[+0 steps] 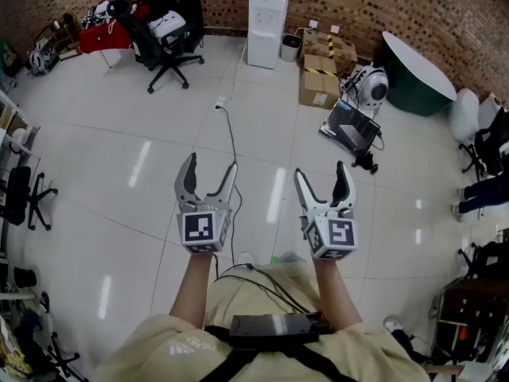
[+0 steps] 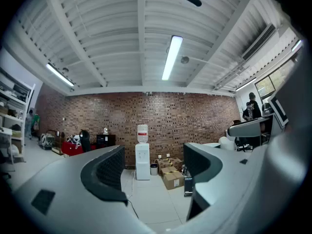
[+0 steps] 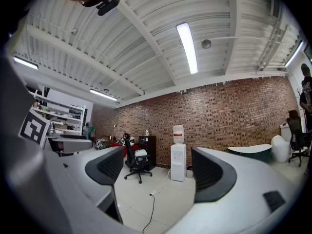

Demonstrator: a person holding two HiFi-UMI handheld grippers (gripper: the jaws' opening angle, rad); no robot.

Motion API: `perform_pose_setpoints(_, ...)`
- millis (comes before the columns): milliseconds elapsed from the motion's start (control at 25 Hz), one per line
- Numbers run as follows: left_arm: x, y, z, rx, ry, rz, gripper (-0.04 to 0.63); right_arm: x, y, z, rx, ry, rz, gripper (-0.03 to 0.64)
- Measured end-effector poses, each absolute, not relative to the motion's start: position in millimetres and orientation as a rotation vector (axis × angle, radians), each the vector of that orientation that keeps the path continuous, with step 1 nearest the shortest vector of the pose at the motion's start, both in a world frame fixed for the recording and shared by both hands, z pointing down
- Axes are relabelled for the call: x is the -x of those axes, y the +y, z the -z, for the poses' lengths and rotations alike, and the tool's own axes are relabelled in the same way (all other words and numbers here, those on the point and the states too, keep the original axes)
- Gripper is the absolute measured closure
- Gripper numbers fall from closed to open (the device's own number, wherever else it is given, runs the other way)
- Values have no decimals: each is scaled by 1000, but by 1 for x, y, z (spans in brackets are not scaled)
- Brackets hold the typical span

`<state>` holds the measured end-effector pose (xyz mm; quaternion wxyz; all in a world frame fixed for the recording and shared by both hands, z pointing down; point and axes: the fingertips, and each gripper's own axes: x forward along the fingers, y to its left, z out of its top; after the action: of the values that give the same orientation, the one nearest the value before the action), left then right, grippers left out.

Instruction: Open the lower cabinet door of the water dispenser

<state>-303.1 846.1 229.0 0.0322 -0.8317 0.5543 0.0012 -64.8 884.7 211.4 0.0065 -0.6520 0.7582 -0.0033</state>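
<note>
A white water dispenser (image 1: 266, 26) stands far off against the brick wall, its lower cabinet door shut; it shows small between the jaws in the left gripper view as the dispenser (image 2: 143, 160) and in the right gripper view as the dispenser (image 3: 178, 161). My left gripper (image 1: 208, 177) and right gripper (image 1: 322, 179) are held level side by side over the floor, several metres short of it. Both stand open with nothing between their fingers.
Cardboard boxes (image 1: 320, 78) and a small bin (image 1: 290, 48) sit right of the dispenser. A black office chair (image 1: 163, 42) stands to its left. A cable (image 1: 231, 130) runs across the white tiles. A laptop-like device (image 1: 348, 126) and a dark round table (image 1: 413, 74) lie right.
</note>
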Motion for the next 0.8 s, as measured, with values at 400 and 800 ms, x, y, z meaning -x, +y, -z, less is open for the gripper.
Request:
perform_pose_setpoints(400, 292, 827, -228, 2630, 1748, -15, 222, 74, 860, -224, 2025, 2425, 72, 161)
perform_pose_setpoints(800, 276, 733, -229, 2524, 1783, 33, 224, 60, 738, -216, 1848, 2463, 74, 161)
